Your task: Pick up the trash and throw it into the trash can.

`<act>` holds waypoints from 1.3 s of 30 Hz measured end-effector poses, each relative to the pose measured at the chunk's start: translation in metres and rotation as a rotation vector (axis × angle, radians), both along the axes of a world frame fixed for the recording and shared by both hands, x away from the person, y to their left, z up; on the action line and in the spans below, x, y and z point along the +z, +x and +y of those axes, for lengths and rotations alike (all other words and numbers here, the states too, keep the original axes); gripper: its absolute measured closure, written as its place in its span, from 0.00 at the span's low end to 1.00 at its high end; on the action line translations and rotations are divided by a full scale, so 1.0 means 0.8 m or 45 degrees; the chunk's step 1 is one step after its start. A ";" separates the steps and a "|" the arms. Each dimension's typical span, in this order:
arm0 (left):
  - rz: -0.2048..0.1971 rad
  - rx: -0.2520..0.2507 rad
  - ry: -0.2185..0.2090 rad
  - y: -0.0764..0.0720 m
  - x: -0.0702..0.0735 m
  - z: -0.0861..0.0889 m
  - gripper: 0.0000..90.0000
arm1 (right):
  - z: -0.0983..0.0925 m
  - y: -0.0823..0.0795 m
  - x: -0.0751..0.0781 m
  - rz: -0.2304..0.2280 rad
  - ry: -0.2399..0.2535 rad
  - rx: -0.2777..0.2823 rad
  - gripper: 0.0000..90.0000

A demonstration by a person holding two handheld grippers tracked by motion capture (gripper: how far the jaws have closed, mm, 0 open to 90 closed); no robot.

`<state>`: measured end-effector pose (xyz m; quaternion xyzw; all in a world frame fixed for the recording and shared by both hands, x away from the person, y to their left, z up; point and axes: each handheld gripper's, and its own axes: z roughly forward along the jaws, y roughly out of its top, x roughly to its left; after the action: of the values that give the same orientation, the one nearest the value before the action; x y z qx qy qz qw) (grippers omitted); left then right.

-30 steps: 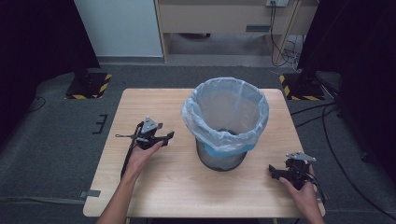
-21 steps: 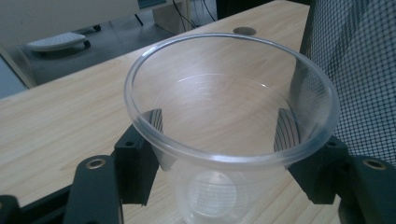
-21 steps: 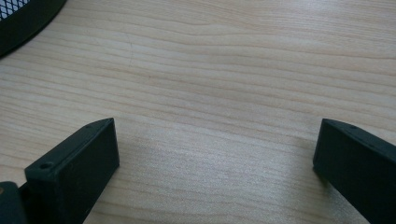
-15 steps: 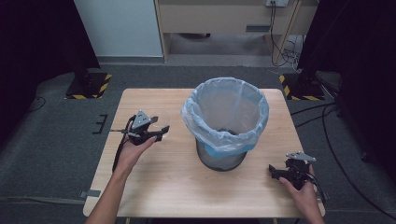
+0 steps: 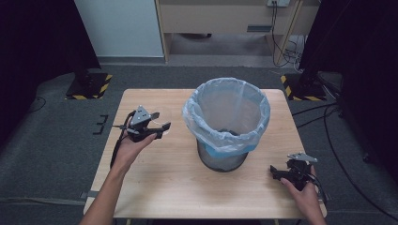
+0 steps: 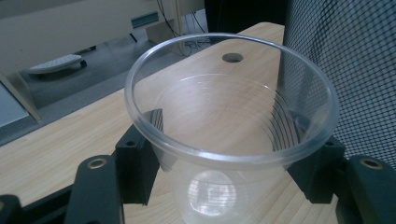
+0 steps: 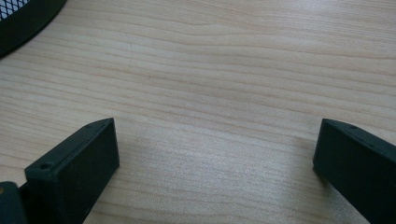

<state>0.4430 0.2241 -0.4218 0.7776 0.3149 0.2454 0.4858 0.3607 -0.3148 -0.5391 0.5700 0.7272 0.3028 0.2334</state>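
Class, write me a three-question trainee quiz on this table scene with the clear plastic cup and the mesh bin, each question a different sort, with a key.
1. True or false: the left gripper has its jaws shut on the clear plastic cup.
2. What lines the black mesh waste bin? A) pale blue plastic bag B) newspaper C) nothing
3. What lies between the jaws of the right gripper?

Key: 1 true. 2 A, the pale blue plastic bag. 3 Nothing, just bare light wooden table.

Even overhead light is cast on the table point(image 5: 155, 187); the surroundings are left dark. Soft shadows are thrown beneath the right gripper point(image 7: 215, 158), whose near jaws are slightly blurred. Faint glare is seen on the cup point(image 6: 233, 154) rim between the left gripper's point(image 6: 229, 154) jaws.
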 end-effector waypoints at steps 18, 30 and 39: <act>-0.022 -0.075 0.009 0.000 0.041 0.001 0.37 | 0.000 0.000 0.000 0.000 0.000 0.000 0.00; -0.050 -0.096 0.012 -0.001 0.070 0.002 0.37 | 0.000 0.000 0.000 0.000 0.001 0.000 0.00; -0.064 -0.111 0.009 -0.001 0.089 0.002 0.37 | 0.000 0.000 0.000 0.000 0.000 0.000 0.00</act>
<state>0.4424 0.2256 -0.3508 0.7859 0.2677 0.2444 0.5010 0.3607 -0.3148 -0.5392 0.5700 0.7272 0.3029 0.2335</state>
